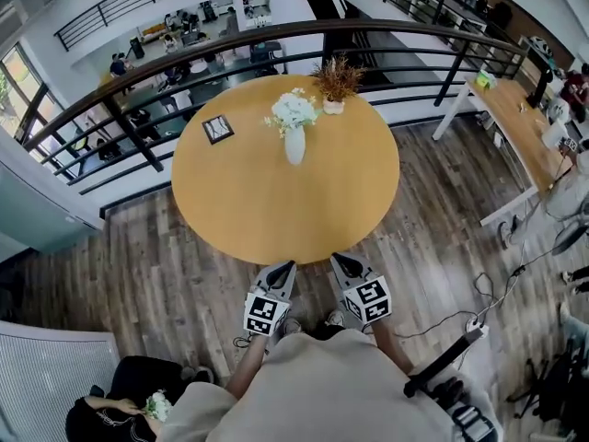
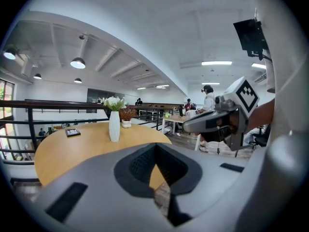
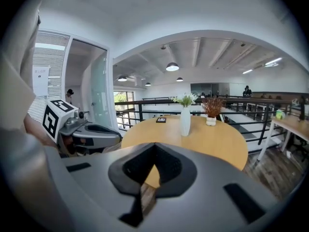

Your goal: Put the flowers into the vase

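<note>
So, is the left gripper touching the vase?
Apart. The head view shows the left gripper at the near edge of the table, bare wood between it and the vase.

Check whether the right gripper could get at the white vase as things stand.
Probably yes: only bare tabletop lies between the right gripper and the vase, though it stands toward the far side.

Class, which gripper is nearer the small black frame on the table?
Left. Both sit off the near edge of the table; the left gripper is on the side of the small black frame, the right gripper farther over.
</note>
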### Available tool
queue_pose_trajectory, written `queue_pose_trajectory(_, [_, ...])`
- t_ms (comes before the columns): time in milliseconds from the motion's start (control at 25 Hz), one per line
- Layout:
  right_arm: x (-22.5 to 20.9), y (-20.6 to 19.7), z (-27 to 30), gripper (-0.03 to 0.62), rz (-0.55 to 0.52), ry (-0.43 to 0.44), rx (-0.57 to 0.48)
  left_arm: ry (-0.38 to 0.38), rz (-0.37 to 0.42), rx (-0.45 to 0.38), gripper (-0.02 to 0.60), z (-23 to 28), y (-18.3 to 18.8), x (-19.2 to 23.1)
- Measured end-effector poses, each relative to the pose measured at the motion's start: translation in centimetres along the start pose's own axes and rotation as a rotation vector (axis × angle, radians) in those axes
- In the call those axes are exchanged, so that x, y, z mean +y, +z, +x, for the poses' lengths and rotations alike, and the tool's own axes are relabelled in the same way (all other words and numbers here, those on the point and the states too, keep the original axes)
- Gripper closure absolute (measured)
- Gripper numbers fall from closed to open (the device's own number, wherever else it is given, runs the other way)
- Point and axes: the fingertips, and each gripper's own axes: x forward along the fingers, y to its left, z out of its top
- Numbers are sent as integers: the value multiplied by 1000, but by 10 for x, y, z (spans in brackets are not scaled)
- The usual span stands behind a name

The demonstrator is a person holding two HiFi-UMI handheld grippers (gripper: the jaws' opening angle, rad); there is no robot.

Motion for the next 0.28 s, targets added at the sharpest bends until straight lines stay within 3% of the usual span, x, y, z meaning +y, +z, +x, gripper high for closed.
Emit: queue_pose_trajectory(280, [-20, -2, -19, 587, -23, 27, -7, 29, 2, -11, 575, 14, 17, -25])
